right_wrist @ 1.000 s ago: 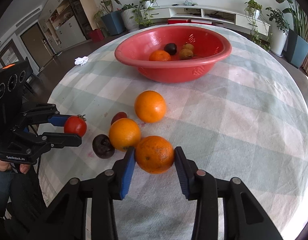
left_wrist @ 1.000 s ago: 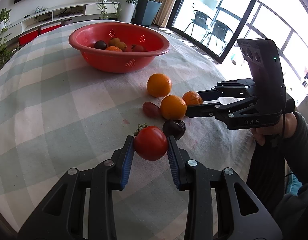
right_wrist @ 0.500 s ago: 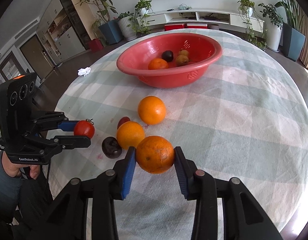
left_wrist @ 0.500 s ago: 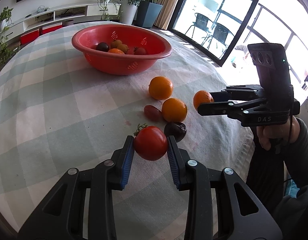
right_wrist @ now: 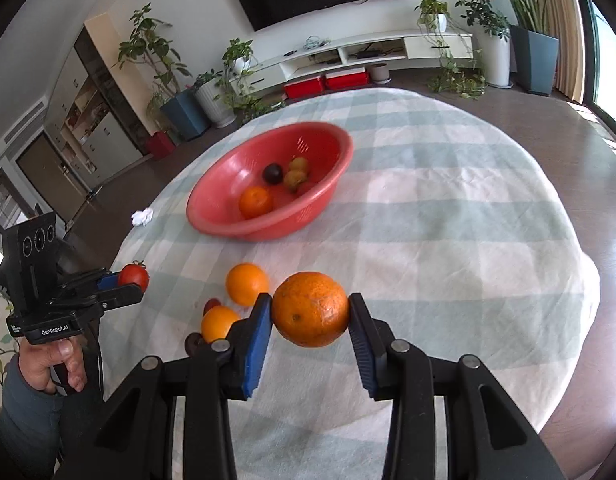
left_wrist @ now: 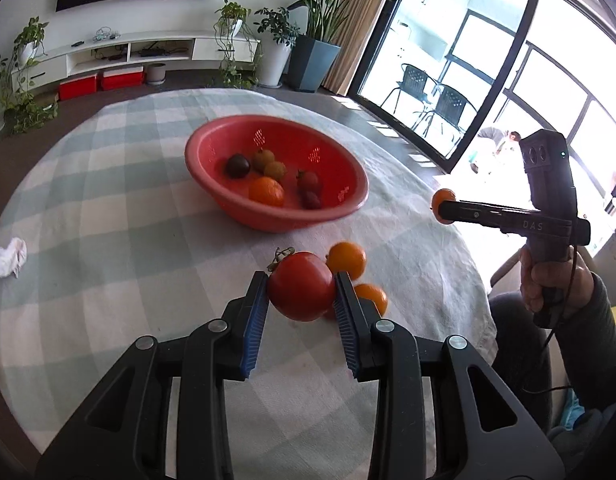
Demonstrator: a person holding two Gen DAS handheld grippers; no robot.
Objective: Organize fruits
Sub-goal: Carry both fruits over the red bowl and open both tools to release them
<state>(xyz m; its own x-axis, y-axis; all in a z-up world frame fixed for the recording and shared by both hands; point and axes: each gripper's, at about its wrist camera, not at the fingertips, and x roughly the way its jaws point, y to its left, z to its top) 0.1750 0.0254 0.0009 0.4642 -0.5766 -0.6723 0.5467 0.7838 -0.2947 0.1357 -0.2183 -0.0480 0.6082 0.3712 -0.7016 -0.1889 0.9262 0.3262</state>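
My left gripper (left_wrist: 300,300) is shut on a red tomato (left_wrist: 301,286) with a green stem and holds it above the table; it also shows in the right wrist view (right_wrist: 132,276). My right gripper (right_wrist: 311,320) is shut on an orange (right_wrist: 311,309) held in the air; it also shows in the left wrist view (left_wrist: 443,206). A red basket (left_wrist: 339,196) farther back holds an orange, a dark plum and several small fruits. Two oranges (right_wrist: 247,283) (right_wrist: 219,322), a dark plum (right_wrist: 194,343) and a small red fruit (right_wrist: 212,305) lie on the checked cloth below the grippers.
The round table (right_wrist: 447,220) has a green-and-white checked cloth. A crumpled white tissue (left_wrist: 8,256) lies near its left edge. Plants, a TV shelf and glass doors are beyond the table.
Both grippers have risen well above the table with their fruits. The basket now shows from above, with its inside in view.
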